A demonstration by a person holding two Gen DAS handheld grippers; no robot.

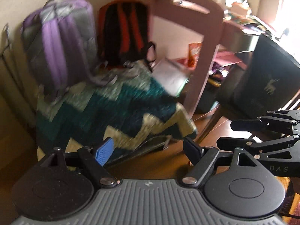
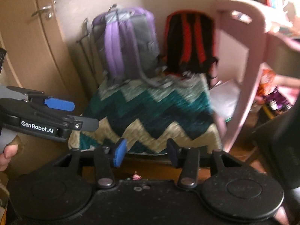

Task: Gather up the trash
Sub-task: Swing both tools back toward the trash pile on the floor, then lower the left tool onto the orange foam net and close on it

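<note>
- We judge this the search-and-approach step: both views are smeared, and we hold no trash yet.
- Our left tongs (image 1: 148,151) stand released, nothing between the blue pad and the black one; our right tongs (image 2: 146,152) are likewise parted and empty.
- Both tongs point down at the teal, navy and cream zigzag woven rug (image 1: 105,110) on the brown wooden floor (image 1: 210,142), with the purple-and-grey backpack (image 2: 125,43) and the red-and-black backpack (image 2: 189,39) leaning on the wall behind it.
- Likely trash: an orange snack wrapper (image 2: 266,80) and a purple wrapper (image 2: 277,97) lie on the low shelf of the pink wooden desk frame (image 2: 249,71); a small pink scrap (image 2: 136,177) sits on the floor just under our right tongs.
- Next we need to steady, choose one piece, and bring the parted tongs around it.
</note>
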